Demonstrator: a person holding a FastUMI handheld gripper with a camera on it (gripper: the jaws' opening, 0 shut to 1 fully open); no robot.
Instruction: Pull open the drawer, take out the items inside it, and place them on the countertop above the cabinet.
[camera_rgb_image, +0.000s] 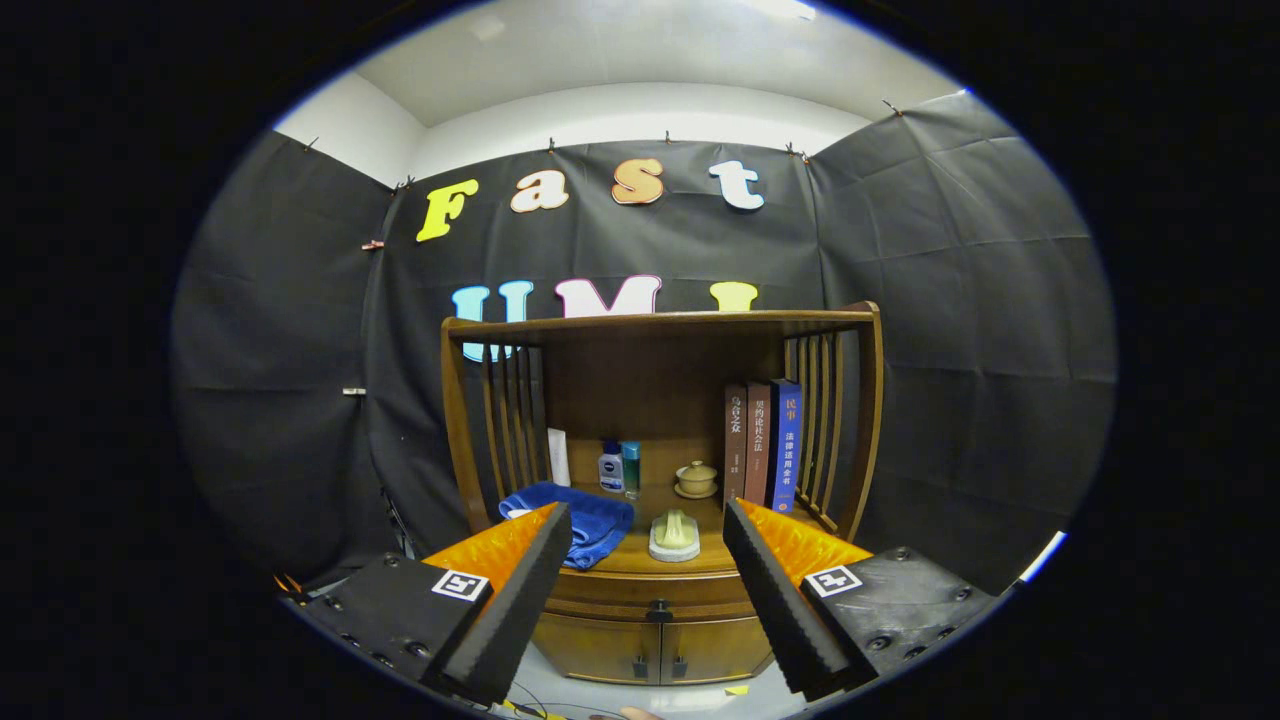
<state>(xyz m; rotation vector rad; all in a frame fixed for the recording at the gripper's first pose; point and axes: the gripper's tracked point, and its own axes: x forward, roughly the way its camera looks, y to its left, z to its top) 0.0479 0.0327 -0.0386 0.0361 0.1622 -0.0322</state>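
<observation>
Wooden cabinet, upright against the booth wall beyond the tool, with slatted sides, an open shelf recess, a tabletop and below it a closed drawer with a dark knob, above two lower doors. On the tabletop: a blue towel at left, three upright books at right, a pale brush on a white pad near the front edge, two small bottles and a lidded cup on a saucer further back. Tool: fingers spread wide, holding nothing, the drawer seen between them and well ahead.
</observation>
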